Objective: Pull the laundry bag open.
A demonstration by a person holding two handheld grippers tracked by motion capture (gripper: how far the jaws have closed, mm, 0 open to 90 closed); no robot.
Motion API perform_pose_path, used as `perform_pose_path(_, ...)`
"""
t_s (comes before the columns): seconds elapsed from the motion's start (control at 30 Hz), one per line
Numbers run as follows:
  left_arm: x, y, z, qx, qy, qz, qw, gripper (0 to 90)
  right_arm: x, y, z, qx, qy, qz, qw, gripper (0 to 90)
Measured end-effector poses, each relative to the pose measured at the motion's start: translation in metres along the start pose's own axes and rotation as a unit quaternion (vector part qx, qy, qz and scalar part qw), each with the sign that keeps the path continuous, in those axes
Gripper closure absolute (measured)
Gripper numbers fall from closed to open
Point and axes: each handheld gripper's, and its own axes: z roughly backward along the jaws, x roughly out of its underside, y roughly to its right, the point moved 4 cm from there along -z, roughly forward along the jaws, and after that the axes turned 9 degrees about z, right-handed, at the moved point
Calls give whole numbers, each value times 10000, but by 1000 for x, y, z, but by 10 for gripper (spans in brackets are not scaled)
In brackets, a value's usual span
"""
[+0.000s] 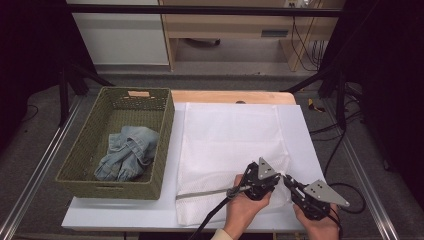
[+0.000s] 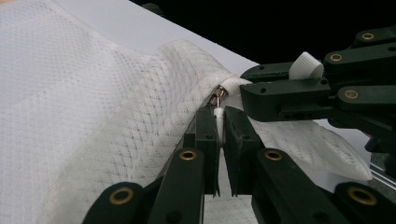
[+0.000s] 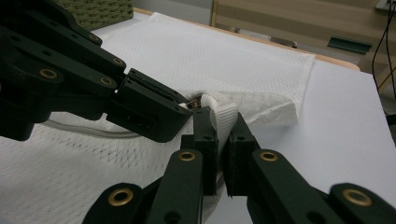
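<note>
1. The white mesh bag (image 1: 232,145) lies flat on the table (image 1: 120,215), beside the basket (image 1: 85,155).
2. Your left gripper (image 2: 219,135) pinches the zipper pull (image 2: 218,114); your right gripper (image 3: 222,135) clamps the bag's corner band (image 3: 224,116).
3. Judged light, limp and slippery: hold the band taut and pull the zipper gently.

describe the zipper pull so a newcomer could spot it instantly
Start at the white mesh laundry bag lying on the white board beside the woven basket. Go to its near right corner, where both grippers meet. The zipper pull is the small white tab below a metal slider, pinched in the left gripper.
</note>
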Motion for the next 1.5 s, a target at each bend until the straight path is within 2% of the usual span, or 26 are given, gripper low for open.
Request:
perform_pose_path(0.23,1,4,0,-102,49,19,9999,858,0,0,1,-24,-10,-69,10000,858)
perform_pose_path(0.73,4,7,4,-101,176,172,9996,864,-1,1,2,-89,-60,-315,9994,856)
perform_pose_path(0.8,4,7,5,-98,188,214,9995,865,-1,0,2,-135,-56,-408,9991,856)
perform_pose_path(1.03,8,6,5,-74,321,267,9991,865,-1,0,1,-166,-114,-424,9989,854)
perform_pose_path(1.17,10,7,6,-113,399,318,9986,865,-2,-1,2,-132,-173,-350,9991,857)
perform_pose_path(1.27,12,11,7,-224,575,471,9970,866,-4,-1,3,-96,-184,-295,9993,858)
perform_pose_path(1.37,14,13,7,-288,669,521,9960,866,-5,-1,3,-87,-181,-298,9994,859)
perform_pose_path(1.5,19,13,6,-216,724,672,9949,866,-5,-2,3,-104,-262,-314,9991,858)
